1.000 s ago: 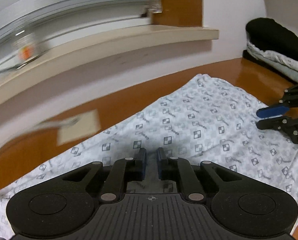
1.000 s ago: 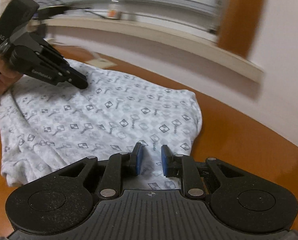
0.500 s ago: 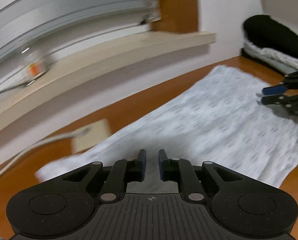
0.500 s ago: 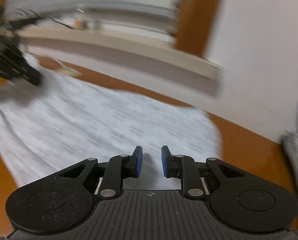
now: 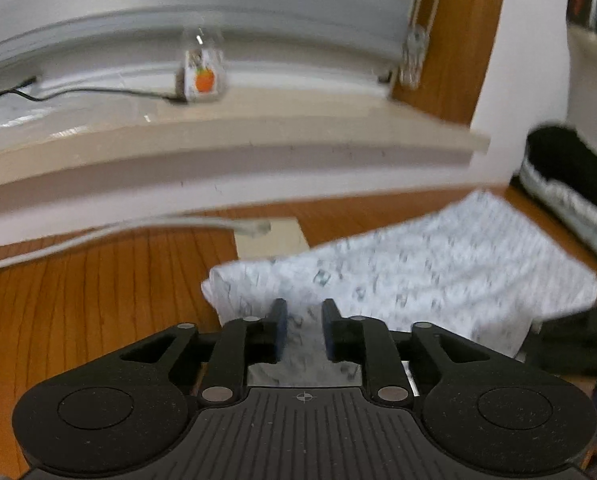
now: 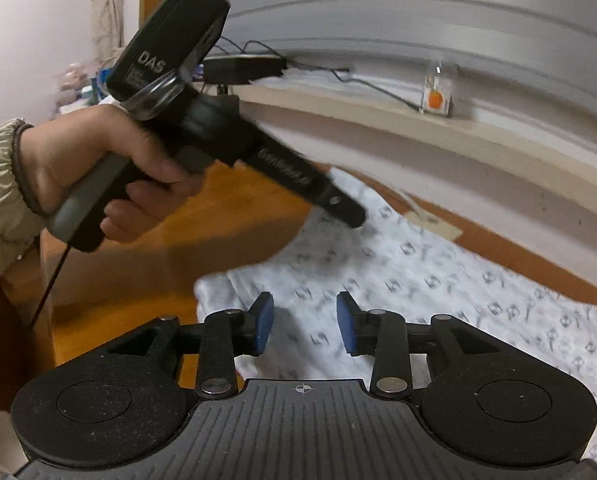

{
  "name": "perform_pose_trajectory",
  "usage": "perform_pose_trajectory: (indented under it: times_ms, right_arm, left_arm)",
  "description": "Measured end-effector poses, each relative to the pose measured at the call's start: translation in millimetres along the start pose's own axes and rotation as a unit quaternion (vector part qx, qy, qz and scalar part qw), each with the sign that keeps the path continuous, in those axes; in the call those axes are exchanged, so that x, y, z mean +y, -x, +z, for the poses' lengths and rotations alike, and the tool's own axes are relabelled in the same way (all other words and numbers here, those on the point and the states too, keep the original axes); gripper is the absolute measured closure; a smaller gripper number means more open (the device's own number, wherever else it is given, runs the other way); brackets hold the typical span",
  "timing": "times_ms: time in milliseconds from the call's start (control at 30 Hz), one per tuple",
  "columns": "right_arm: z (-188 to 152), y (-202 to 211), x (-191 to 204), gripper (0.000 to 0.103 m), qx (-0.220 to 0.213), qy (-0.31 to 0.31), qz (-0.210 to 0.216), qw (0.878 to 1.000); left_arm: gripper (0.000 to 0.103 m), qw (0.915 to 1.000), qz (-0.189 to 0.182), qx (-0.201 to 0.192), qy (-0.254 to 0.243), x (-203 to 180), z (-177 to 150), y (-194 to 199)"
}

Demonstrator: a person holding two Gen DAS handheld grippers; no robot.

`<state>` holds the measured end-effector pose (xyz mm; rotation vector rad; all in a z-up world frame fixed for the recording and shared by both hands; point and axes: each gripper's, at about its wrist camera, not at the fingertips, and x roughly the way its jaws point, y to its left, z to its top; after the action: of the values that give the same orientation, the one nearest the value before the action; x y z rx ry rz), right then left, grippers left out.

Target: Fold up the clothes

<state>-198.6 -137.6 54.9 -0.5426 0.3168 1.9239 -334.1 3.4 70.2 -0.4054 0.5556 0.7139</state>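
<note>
The left gripper [image 5: 303, 330] hangs with its jaws parted and nothing between them, the patterned white garment [image 5: 426, 276] spread on the wooden table [image 5: 90, 292] ahead; the right gripper [image 6: 304, 326] gapes wider above the garment's near edge

1. The patterned garment [image 5: 438, 276] is smeared by motion blur in the left wrist view, so its printed marks cannot be read.
2. Its near edge is hidden behind the left gripper [image 5: 303, 330] body.
3. A dark shape [image 5: 574, 344] at the right edge is blurred and cut off; what it is cannot be told.
4. The label on the small bottle [image 5: 201, 68] on the sill is too blurred to read.
5. In the right wrist view, the garment runs off the right edge.
6. The left gripper's fingertips [image 6: 348, 214] are blurred there, so the gap between them cannot be judged from that view.
</note>
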Motion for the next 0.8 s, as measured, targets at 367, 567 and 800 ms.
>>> perform_pose_trajectory:
  times_ms: [367, 567, 800]
  right_arm:
    - [-8, -10, 30, 0.034, 0.002, 0.020, 0.022, 1.000]
    - [-9, -28, 37, 0.026, 0.014, 0.045, 0.007, 0.999]
    - [-10, -35, 31, 0.043, 0.036, 0.035, -0.006, 0.999]
  left_arm:
    - [0.040, 0.9981, 0.014, 0.016, 0.058, 20, -8, -26]
    - [0.037, 0.9972, 0.003, 0.025, 0.071, 30, -11, -33]
    - [0.064, 0.9961, -0.028, 0.020, 0.081, 31, -18, -30]
